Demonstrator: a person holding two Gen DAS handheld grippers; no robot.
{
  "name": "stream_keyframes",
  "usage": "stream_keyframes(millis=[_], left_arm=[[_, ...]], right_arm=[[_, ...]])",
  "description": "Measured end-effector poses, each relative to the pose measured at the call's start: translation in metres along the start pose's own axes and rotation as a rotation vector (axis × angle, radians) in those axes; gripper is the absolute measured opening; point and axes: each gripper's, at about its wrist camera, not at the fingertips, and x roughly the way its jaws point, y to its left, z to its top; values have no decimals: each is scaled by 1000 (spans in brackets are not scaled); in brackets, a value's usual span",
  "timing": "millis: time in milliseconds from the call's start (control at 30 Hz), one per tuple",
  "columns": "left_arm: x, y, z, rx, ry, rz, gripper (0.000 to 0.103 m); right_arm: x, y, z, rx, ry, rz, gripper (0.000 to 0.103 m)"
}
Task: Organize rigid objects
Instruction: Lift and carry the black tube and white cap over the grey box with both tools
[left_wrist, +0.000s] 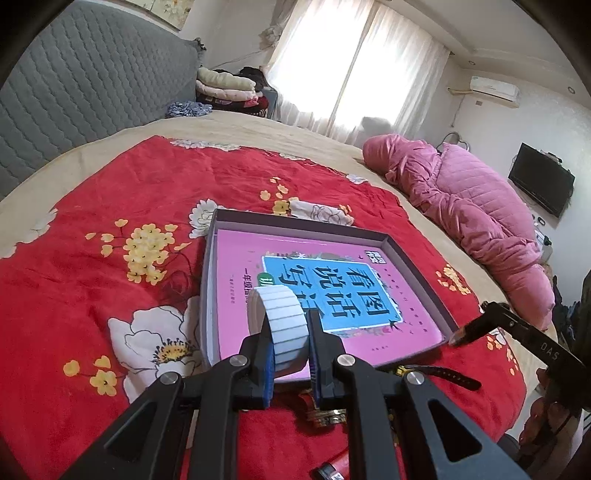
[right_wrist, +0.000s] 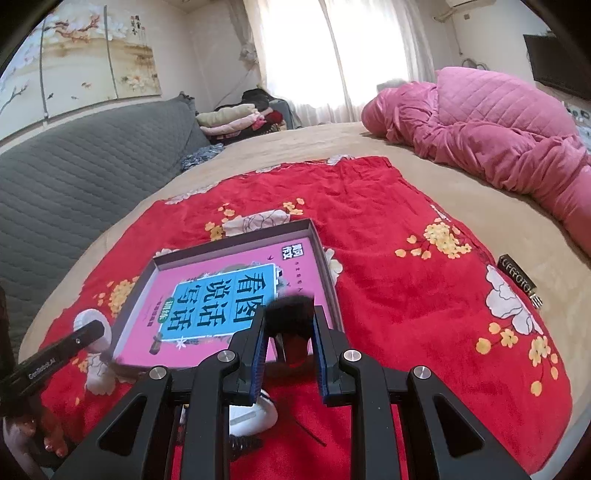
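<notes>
A shallow grey box (left_wrist: 295, 221) lies on the red flowered blanket, with a pink book (left_wrist: 332, 288) flat inside it. My left gripper (left_wrist: 289, 325) is shut on a white ribbed roll (left_wrist: 286, 314), held upright over the box's near left corner. From the right, the right gripper (left_wrist: 458, 338) reaches the box's near right corner. In the right wrist view my right gripper (right_wrist: 289, 317) is shut on a black-bristled brush (right_wrist: 290, 310) above the near edge of the box (right_wrist: 236, 242) and book (right_wrist: 221, 295). The left gripper (right_wrist: 92, 332) shows at the left with the roll.
A black watch (left_wrist: 443, 374), a lighter (left_wrist: 332, 469) and small metal items lie on the blanket under my left gripper. A white object (right_wrist: 255, 413) lies beneath my right gripper. A pink quilt (right_wrist: 498, 122) fills the far right of the bed, and a grey headboard (left_wrist: 74, 92) stands at left.
</notes>
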Motion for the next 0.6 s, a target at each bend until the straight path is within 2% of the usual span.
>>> stream_keyframes(millis=[300, 467, 533, 600], left_arm=[[16, 5, 1, -2, 5, 10, 15], [23, 2, 1, 11, 11, -6, 15], [25, 1, 0, 14, 18, -10, 15], [26, 2, -1, 16, 23, -16, 15]], right_arm=[[22, -1, 6, -22, 9, -19, 22], [24, -17, 10, 20, 16, -26, 21], [23, -25, 7, 61, 36, 7, 22], [16, -25, 2, 70, 47, 101, 24]])
